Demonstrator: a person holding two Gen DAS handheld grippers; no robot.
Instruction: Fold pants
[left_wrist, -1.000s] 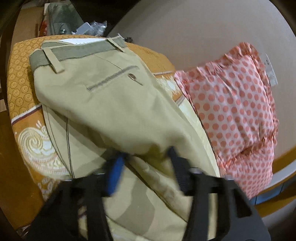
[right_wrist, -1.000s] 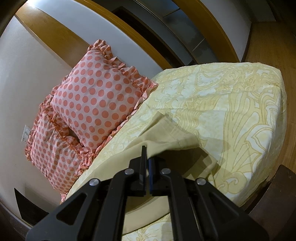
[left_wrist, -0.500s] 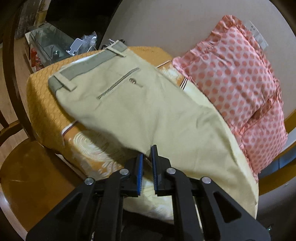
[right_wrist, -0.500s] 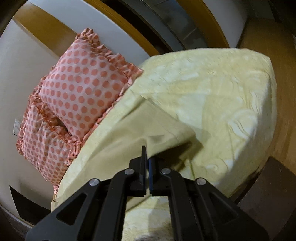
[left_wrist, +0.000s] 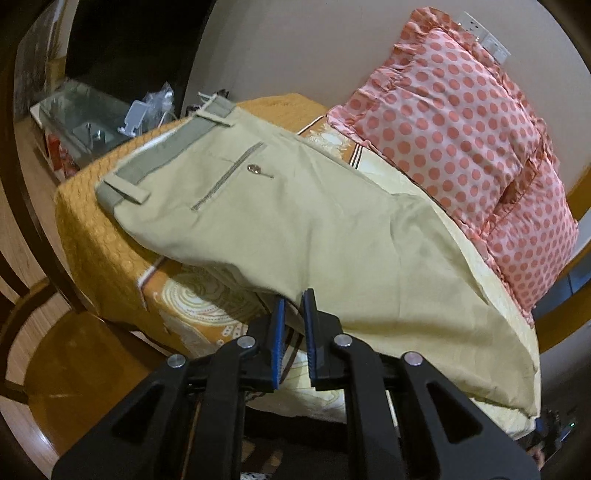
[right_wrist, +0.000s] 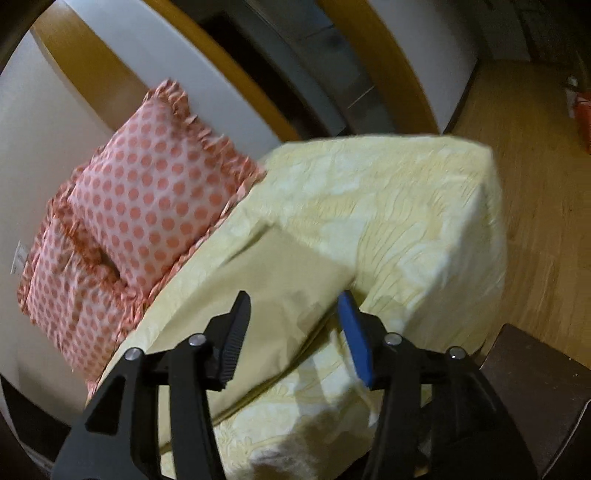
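Observation:
Khaki pants (left_wrist: 295, 221) lie flat along the bed, waistband at the far left and back pocket up, legs folded one on the other. My left gripper (left_wrist: 293, 299) is nearly shut at the pants' near edge, with a narrow gap between the jaws; I cannot tell if fabric is pinched. In the right wrist view the pants' leg end (right_wrist: 280, 280) lies on the yellow bedspread (right_wrist: 406, 206). My right gripper (right_wrist: 295, 306) is open and empty just above that leg end.
Two pink polka-dot pillows (left_wrist: 461, 155) lean on the wall behind the pants, also in the right wrist view (right_wrist: 147, 206). An orange patterned sheet (left_wrist: 96, 236) covers the bed's left end. A wooden chair (left_wrist: 74, 369) stands in front. Wooden floor (right_wrist: 535, 184) lies at right.
My right gripper has opened and let go of the leg end, which now lies on the bed. My left gripper closed from open and drew back to the pants' near edge.

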